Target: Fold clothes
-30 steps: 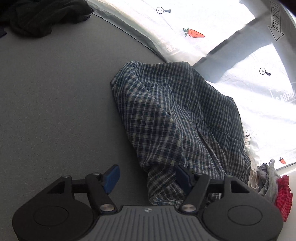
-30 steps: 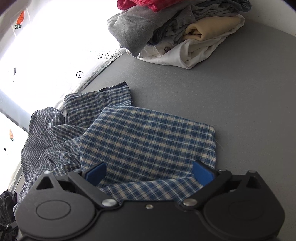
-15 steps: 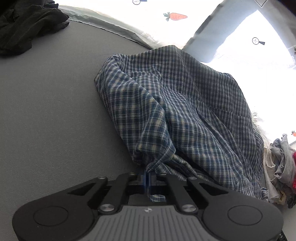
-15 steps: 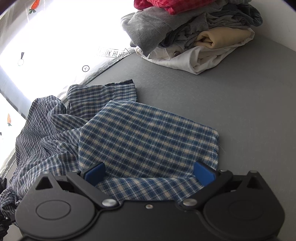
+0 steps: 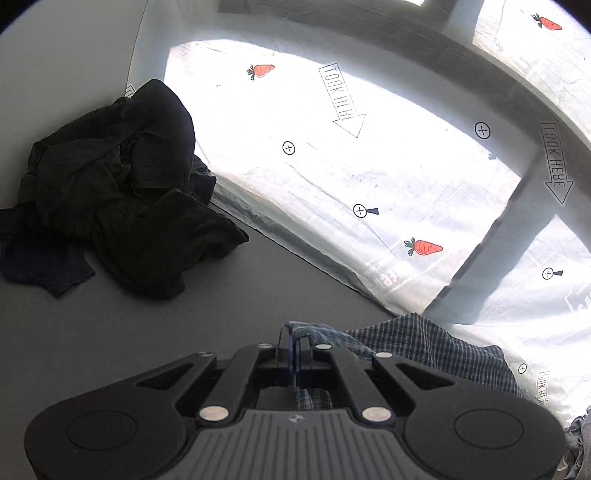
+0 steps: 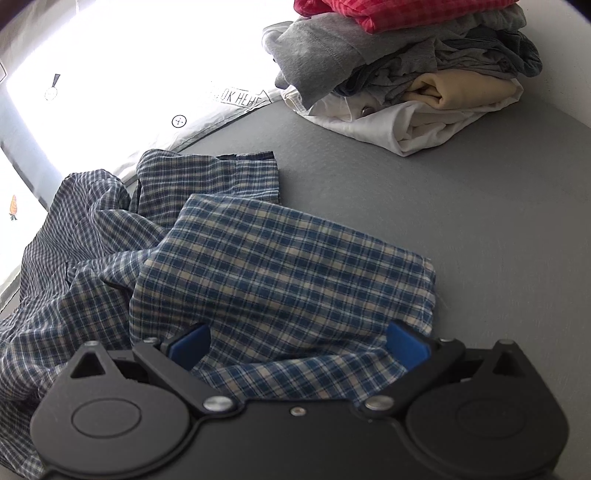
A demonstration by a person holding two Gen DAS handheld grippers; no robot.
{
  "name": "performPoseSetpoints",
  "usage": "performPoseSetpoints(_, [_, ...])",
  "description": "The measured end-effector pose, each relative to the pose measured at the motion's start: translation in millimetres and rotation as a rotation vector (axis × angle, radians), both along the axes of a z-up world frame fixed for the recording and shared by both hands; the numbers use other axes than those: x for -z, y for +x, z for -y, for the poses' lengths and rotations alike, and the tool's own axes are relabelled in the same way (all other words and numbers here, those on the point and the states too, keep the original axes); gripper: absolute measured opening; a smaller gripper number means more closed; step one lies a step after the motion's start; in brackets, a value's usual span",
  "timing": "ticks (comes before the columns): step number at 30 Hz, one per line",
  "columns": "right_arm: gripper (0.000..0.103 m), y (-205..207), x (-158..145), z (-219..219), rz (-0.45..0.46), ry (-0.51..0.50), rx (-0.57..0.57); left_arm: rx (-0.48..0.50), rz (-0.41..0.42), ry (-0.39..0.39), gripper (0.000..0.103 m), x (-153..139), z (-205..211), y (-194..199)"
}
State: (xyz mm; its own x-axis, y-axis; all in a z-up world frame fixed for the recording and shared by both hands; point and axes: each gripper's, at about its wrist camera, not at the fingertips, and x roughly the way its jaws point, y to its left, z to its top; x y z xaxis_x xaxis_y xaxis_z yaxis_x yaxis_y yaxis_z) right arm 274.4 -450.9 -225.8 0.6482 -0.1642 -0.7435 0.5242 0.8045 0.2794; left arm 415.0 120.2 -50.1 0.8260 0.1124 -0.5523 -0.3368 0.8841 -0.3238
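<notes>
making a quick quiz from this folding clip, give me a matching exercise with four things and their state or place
Things:
1. left tongs
2. right tongs
3. black clothes
4. red garment

States or places:
A. on top of the folded stack
B. open over the plaid shirt
C. crumpled heap on the grey table
D. shut on plaid fabric

Pairs: 1-D, 2-B, 3-C, 4-A
</notes>
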Motion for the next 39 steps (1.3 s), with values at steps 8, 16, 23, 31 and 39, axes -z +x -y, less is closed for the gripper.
performPoseSetpoints(8, [0.103, 3, 1, -6, -0.027, -0.042, -0.022, -0.124, -0.104, 0.056, 0.017, 7, -31, 11])
performPoseSetpoints(16, [0.103, 2, 0, -6, -0.055, -0.042, -0.034, 0.024, -0.21, -0.146, 0.058, 63, 32, -41])
performPoseSetpoints(23, [0.103, 3, 0, -11, -0.081, -0.075, -0.059, 0.218, -0.383, -0.252, 0.058, 108, 108, -65])
performPoseSetpoints(31, [0.103, 3, 1, -14, -0.095, -0.107, -0.083, 0.432, -0.452, -0.246, 0.058, 125, 163, -65])
performPoseSetpoints(39, [0.103, 8, 1, -13, -0.106, -0.111, -0.089, 0.608, -0.491, -0.321, 0.059, 148, 202, -62])
